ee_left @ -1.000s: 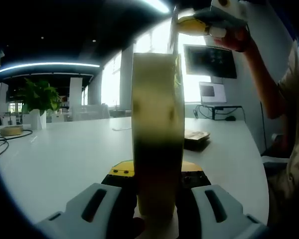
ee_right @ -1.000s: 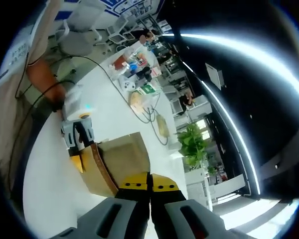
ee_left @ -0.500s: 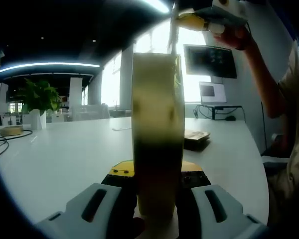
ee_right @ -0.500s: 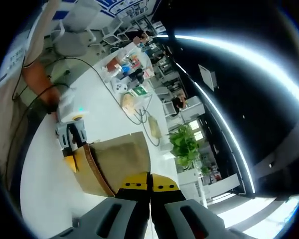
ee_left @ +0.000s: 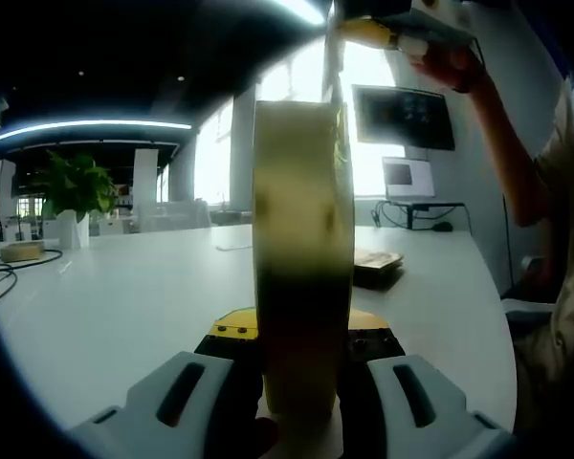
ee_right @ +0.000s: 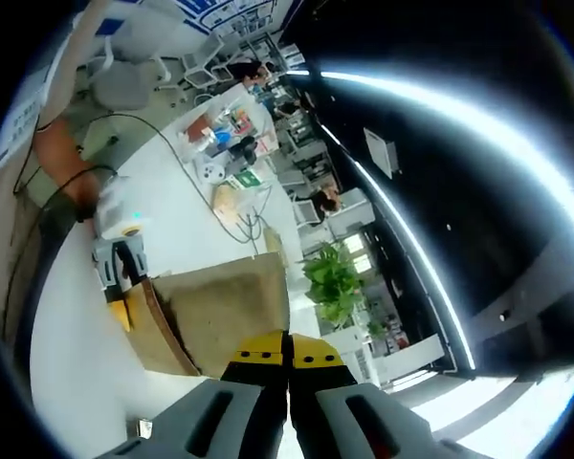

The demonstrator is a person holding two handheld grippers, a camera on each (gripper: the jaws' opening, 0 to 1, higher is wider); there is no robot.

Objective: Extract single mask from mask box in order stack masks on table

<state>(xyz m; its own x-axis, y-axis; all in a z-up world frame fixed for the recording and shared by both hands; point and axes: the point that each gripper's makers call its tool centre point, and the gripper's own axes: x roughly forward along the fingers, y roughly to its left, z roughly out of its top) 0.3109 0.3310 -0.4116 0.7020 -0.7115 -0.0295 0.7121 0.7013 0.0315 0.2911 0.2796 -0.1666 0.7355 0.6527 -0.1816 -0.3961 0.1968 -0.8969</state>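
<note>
The left tongs [ee_left: 301,402] are clamping the box [ee_left: 303,258] steady on the bench [ee_left: 124,287], while the right tongs [ee_right: 287,402], pressed together, are pinching a thin mask [ee_left: 333,53] high above it.

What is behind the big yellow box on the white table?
Behind the upright yellow cardboard mask box, clamped by the left tongs, the white table stretches away, with a flat dark object peeking out beside it. Whatever lies straight behind the box is covered.
</note>
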